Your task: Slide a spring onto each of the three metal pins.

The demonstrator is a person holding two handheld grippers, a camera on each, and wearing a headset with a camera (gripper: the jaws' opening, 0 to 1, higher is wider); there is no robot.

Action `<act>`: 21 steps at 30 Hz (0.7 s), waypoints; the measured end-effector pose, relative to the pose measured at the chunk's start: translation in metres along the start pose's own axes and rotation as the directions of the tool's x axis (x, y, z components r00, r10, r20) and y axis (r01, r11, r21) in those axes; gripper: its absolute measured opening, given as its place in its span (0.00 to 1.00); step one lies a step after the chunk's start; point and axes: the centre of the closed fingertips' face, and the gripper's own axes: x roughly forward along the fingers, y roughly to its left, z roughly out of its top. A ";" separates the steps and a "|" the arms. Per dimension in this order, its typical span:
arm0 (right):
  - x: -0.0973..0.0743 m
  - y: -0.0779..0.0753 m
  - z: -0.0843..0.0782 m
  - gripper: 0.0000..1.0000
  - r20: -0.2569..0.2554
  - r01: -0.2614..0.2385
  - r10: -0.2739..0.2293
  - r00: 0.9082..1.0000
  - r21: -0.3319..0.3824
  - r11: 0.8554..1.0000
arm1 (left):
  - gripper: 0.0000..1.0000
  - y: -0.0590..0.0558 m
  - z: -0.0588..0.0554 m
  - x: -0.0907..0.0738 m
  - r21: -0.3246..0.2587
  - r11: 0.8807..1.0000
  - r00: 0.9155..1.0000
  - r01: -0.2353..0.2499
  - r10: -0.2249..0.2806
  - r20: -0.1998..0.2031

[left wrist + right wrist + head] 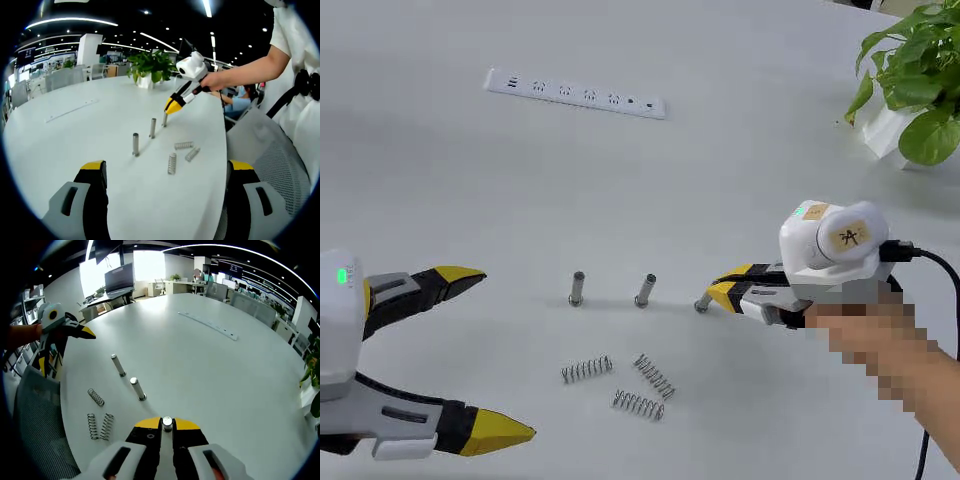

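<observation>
Three short metal pins stand in a row on the white table. The left pin (577,288) and the middle pin (645,290) stand free. The right pin (703,302) sits between the yellow tips of my right gripper (718,296), which is shut on it. The right gripper view shows this pin's top (167,423) clamped between the closed jaws. Three loose springs (586,369) (654,376) (638,404) lie just in front of the pins. My left gripper (495,352) hovers at the near left, open wide and holding nothing, well clear of the springs (171,163).
A white power strip (575,93) lies at the far side of the table. A potted plant (915,80) stands at the far right. A black cable (935,300) trails from the right gripper. A mesh chair (280,165) stands by the table's near edge.
</observation>
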 end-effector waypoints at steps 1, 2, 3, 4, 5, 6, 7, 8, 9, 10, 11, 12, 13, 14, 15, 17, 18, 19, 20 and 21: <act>0.000 0.000 0.001 0.04 0.003 -0.002 0.002 1.000 0.001 1.000 | 0.99 0.000 0.000 0.000 -0.001 1.000 1.000 0.000 0.000 0.001; 0.000 0.000 0.001 0.04 0.003 0.001 -0.001 1.000 0.002 1.000 | 0.99 0.000 0.000 0.000 -0.001 1.000 1.000 0.000 0.000 0.000; -0.001 -0.001 0.001 0.04 0.005 0.002 -0.002 1.000 0.002 1.000 | 0.99 0.000 0.000 0.000 -0.001 1.000 1.000 0.001 -0.001 0.000; -0.001 0.000 0.002 0.04 0.009 0.000 0.000 1.000 0.006 1.000 | 0.99 0.000 0.000 0.000 0.000 1.000 1.000 0.001 -0.001 0.000; -0.001 0.000 0.001 0.04 0.007 -0.001 0.001 1.000 0.010 1.000 | 0.99 0.000 0.000 0.000 0.001 1.000 1.000 0.001 -0.001 0.000; -0.001 -0.001 0.001 0.04 0.008 0.003 -0.003 1.000 0.005 1.000 | 0.99 0.000 0.000 0.000 0.001 1.000 1.000 0.002 -0.002 0.000; -0.001 -0.001 0.002 0.05 0.014 0.002 -0.002 1.000 0.009 1.000 | 0.99 0.000 0.000 0.000 0.002 1.000 1.000 0.003 -0.003 0.000; -0.001 0.000 0.002 0.05 0.014 0.001 -0.001 1.000 0.013 1.000 | 0.99 0.000 0.000 0.000 0.002 1.000 1.000 0.002 -0.002 0.000; -0.001 0.000 0.002 0.06 0.014 0.001 -0.001 1.000 0.012 1.000 | 0.99 0.000 0.001 0.000 0.002 1.000 1.000 0.003 -0.003 0.000; -0.002 0.000 0.003 0.06 0.015 0.003 -0.003 1.000 0.008 1.000 | 0.99 -0.001 0.001 0.000 0.001 1.000 1.000 0.004 -0.004 0.000; -0.002 0.000 0.003 0.06 0.016 0.003 -0.003 1.000 0.009 1.000 | 0.99 -0.001 0.001 0.000 0.002 1.000 1.000 0.004 -0.004 0.000; -0.002 0.001 0.004 0.07 0.022 -0.002 0.002 1.000 0.014 1.000 | 0.99 -0.001 0.001 0.000 0.003 1.000 1.000 0.004 -0.004 -0.001; -0.002 0.001 0.004 0.08 0.022 -0.002 0.002 1.000 0.016 1.000 | 0.99 -0.001 0.001 0.001 0.003 1.000 1.000 0.005 -0.005 -0.001; -0.002 0.001 0.004 0.08 0.021 -0.001 0.000 1.000 0.015 1.000 | 0.99 -0.001 0.001 0.001 0.003 1.000 1.000 0.006 -0.006 0.000; -0.003 0.001 0.005 0.09 0.025 -0.001 0.000 1.000 0.012 1.000 | 0.99 -0.001 0.001 0.001 0.006 1.000 1.000 0.006 -0.006 0.000; -0.004 0.002 0.006 0.10 0.027 -0.001 0.001 1.000 0.015 1.000 | 0.99 -0.002 0.002 0.001 0.007 1.000 1.000 0.008 -0.008 -0.001; -0.004 0.002 0.006 0.11 0.026 -0.001 0.000 1.000 0.014 1.000 | 0.99 -0.002 0.002 0.001 0.007 1.000 1.000 0.009 -0.009 0.000; -0.005 0.002 0.006 0.11 0.028 -0.001 0.000 1.000 0.015 1.000 | 0.99 -0.002 0.002 0.001 0.008 1.000 1.000 0.009 -0.009 -0.001; -0.006 0.002 0.007 0.12 0.033 0.000 -0.001 0.999 0.017 1.000 | 0.99 -0.002 0.002 0.001 0.011 1.000 1.000 0.009 -0.009 -0.003; -0.006 0.003 0.007 0.13 0.035 0.001 -0.001 0.999 0.018 1.000 | 0.99 -0.002 0.002 0.001 0.011 1.000 1.000 0.010 -0.010 -0.004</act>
